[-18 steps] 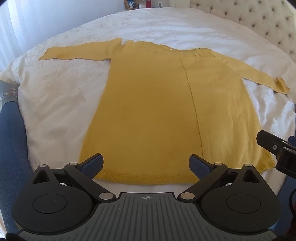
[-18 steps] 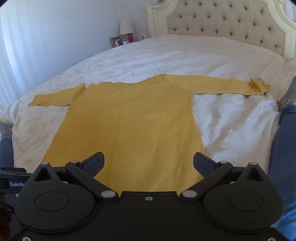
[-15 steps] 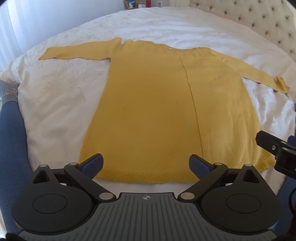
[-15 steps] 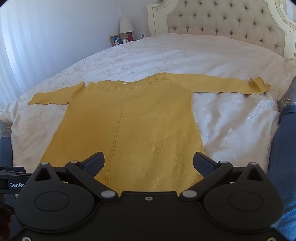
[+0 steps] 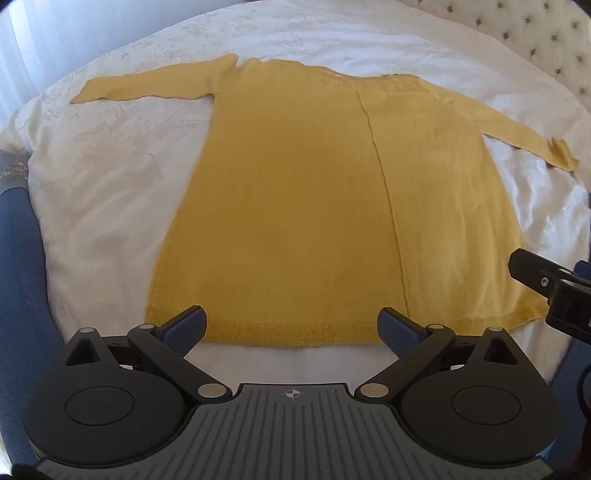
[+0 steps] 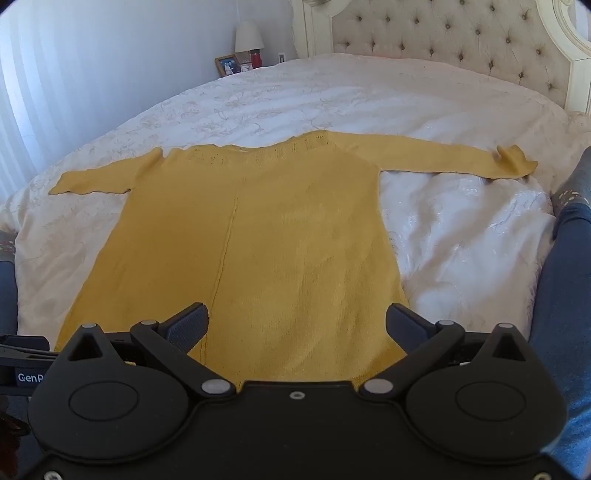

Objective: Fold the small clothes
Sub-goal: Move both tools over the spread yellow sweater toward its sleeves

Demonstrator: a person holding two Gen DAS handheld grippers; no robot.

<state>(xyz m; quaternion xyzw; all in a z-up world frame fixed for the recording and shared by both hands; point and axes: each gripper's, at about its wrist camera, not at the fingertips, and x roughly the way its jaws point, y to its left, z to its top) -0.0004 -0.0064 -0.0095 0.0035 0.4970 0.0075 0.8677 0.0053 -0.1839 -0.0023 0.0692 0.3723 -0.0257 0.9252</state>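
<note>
You have a yellow knitted sweater (image 5: 295,206) spread flat on the bed (image 6: 332,96), its neckline toward the tufted headboard (image 6: 461,40) and its hem nearest you, so take the sweater as your landmark for everything else. Both sleeves lie stretched out to either side of its body, and the cuff of the sleeve on the right side of the sweater (image 6: 513,160) is crumpled and partly turned up. A straight crease (image 5: 384,192) runs down the sweater from the neckline to the hem, a little right of centre in your left wrist view. Your left gripper (image 5: 293,328) hangs over the hem edge of the sweater with its jaws spread wide and nothing between them; the pads do not touch the knit. Your right gripper (image 6: 297,325) sits over the lower part of the sweater, toward its right side, also with the jaws spread wide and holding nothing. In the left wrist view, part of the right gripper (image 5: 554,291) shows just beyond the sweater's lower right corner. Blue-clad legs (image 6: 565,295) lie alongside the sweater on both sides, with patterned socks (image 6: 572,184) at their far ends. Well beyond the sweater's neckline, to the left of the headboard, stand a lamp (image 6: 249,35), a framed picture (image 6: 226,65) and a red object (image 6: 255,58), too small to identify.
</note>
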